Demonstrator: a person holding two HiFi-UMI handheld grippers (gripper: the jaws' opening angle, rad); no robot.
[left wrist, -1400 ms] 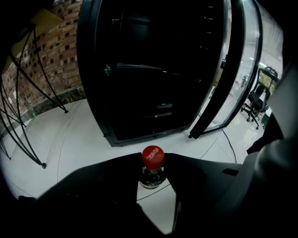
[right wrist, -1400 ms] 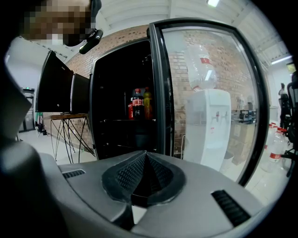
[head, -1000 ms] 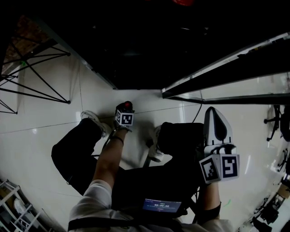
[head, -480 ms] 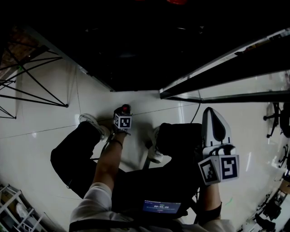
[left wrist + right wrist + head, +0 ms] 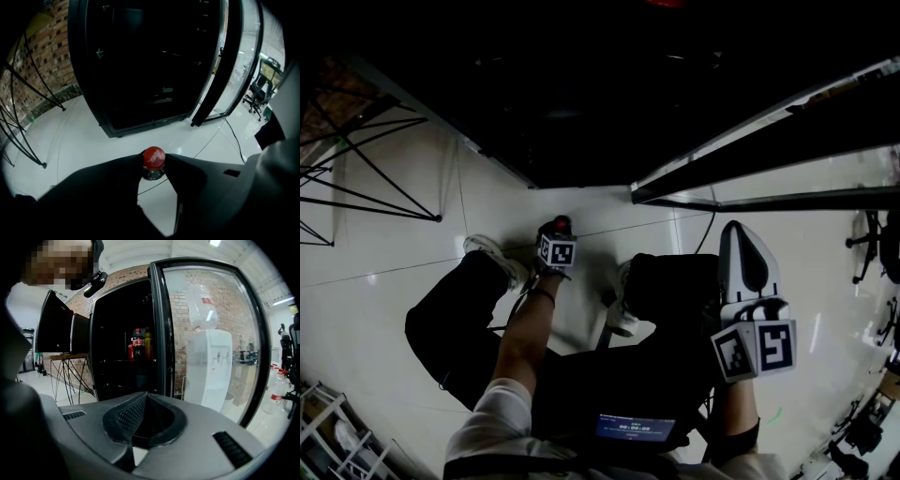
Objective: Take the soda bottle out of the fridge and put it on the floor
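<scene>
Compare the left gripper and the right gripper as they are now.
The left gripper clamps the soda bottle just under its red cap; the right gripper is shut on nothing. The left gripper points steeply down at the floor; the right gripper points nearly level toward the open fridge. Both carry a marker cube.

No legible text or labels

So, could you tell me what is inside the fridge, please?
A dark bottle, a yellow bottle and a small red item share one shelf; the rest is too dark.
</scene>
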